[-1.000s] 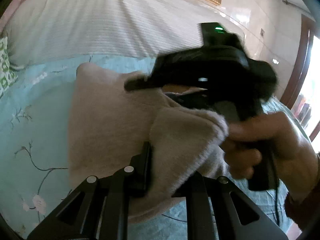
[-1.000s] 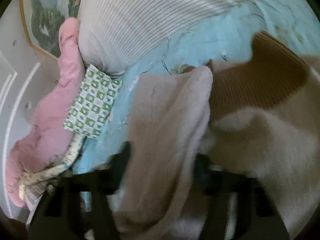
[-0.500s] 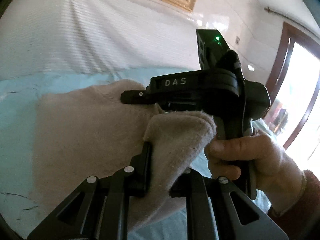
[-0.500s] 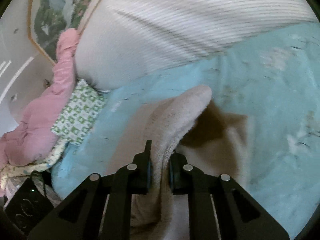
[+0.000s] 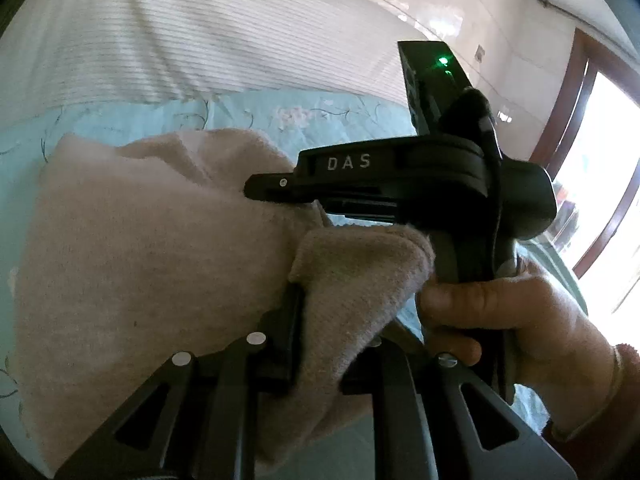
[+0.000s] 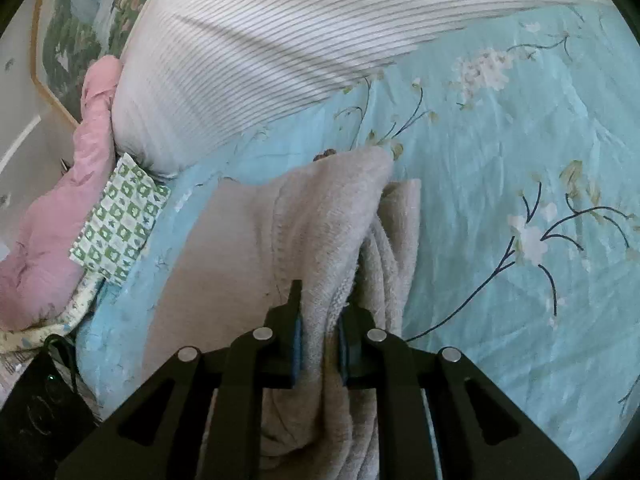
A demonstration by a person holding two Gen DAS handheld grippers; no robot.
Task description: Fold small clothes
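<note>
A beige fleece garment [image 5: 152, 256] lies partly folded on the light-blue flowered bedsheet [image 6: 500, 140]. My left gripper [image 5: 326, 344] is shut on a bunched edge of the garment. My right gripper [image 6: 320, 332] is shut on another thick fold of the same garment [image 6: 328, 216], which hangs down between its fingers. The right gripper's black body [image 5: 420, 184], marked DAS, shows in the left wrist view just beyond the cloth, held by a hand [image 5: 504, 320].
A big white striped duvet [image 6: 300, 40] lies at the back of the bed. A pink quilt [image 6: 52, 232] and a green-checked pillow [image 6: 120, 220] sit at the left. A wooden door frame [image 5: 576, 112] and bright doorway are at the right.
The brown part of the garment has been folded under and is out of sight. Both grippers have moved across the bed with the cloth still held.
</note>
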